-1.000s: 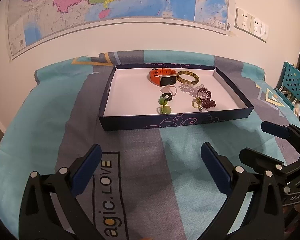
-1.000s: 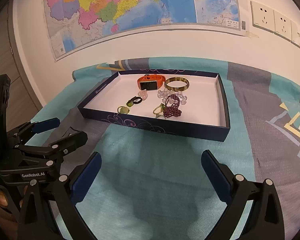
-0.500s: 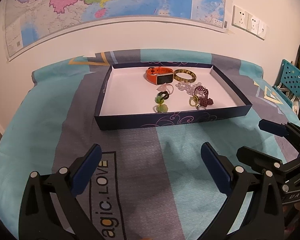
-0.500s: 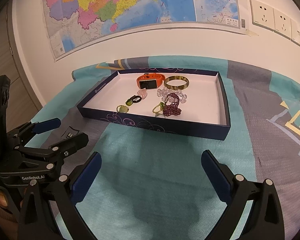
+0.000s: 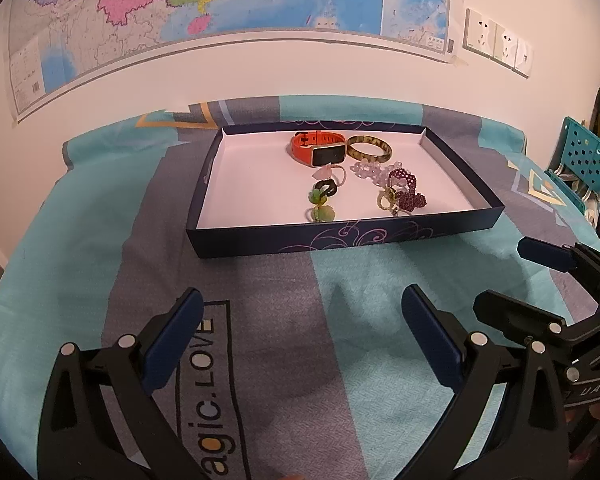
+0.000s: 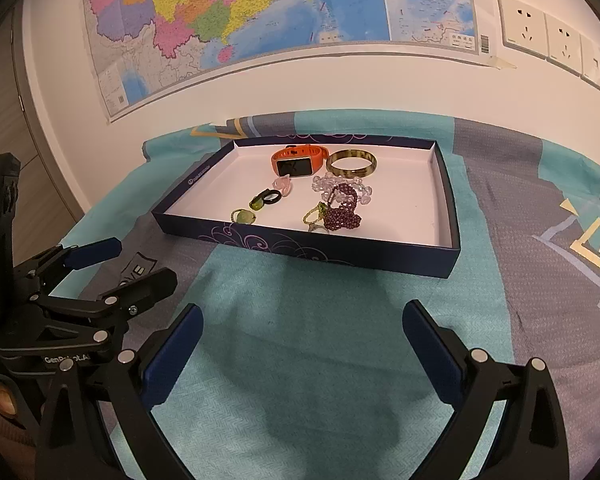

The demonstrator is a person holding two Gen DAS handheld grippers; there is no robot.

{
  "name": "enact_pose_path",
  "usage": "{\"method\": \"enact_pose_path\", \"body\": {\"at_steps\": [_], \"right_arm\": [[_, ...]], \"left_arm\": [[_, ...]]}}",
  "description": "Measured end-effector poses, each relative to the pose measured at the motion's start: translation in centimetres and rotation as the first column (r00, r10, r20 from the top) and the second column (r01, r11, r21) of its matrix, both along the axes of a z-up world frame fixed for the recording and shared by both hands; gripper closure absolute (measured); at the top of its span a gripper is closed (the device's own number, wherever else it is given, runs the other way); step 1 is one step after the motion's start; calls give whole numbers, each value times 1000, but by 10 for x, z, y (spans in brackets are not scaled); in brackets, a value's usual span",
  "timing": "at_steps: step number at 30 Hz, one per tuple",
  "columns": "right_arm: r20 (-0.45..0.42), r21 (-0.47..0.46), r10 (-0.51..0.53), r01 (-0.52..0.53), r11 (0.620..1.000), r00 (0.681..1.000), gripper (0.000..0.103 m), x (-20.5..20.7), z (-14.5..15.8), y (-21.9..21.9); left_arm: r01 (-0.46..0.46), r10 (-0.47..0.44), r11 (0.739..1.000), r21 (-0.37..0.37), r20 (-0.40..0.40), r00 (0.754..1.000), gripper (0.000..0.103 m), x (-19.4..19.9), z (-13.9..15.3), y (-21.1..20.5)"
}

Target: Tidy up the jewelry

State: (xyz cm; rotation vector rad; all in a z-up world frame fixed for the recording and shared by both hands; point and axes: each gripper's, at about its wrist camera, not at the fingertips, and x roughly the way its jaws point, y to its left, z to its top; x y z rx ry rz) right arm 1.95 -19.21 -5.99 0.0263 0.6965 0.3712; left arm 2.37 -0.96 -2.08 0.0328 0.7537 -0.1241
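Both the left tongs [image 5: 300,336] and right tongs [image 6: 300,354] are hovering wide and empty-handed near the worktop's front edge, facing the jewelry tray [image 5: 340,236].

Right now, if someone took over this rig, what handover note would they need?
Left gripper: jaws open, empty, held over the cloth short of the tray.
Right gripper: jaws open, empty, likewise short of the tray.
All the jewelry lies in the navy tray: orange watch and amber bangle at the far side, purple bead bracelet, clear bead bracelet, and green rings nearer.
Done: nothing visibly sorted; the bead pieces lie tangled.
Left: separate and arrange every piece.
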Motion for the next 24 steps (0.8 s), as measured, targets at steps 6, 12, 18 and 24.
{"method": "enact_pose_path", "body": {"at_steps": [6,12,18,24], "right_arm": [[-1,5,0,0,1000,1000,7,0,1,-1],[-1,5,-1,1,1000,1000,7,0,1,-1],[0,-5,-4,4,1000,1000,7,1,1,-6],[-60,-58,-85,82,995,995,6,23,-5,-61]], "left_arm": [[0,0,1000,3,0,1000,5,0,0,-1],[1,-1,1000,0,9,1000,5,-1,-1,-1],[7,-7,1000,-10,-18,1000,5,2,-5,-1],[-25,23,1000,-19,-69,997,5,13,-12,21]]}}
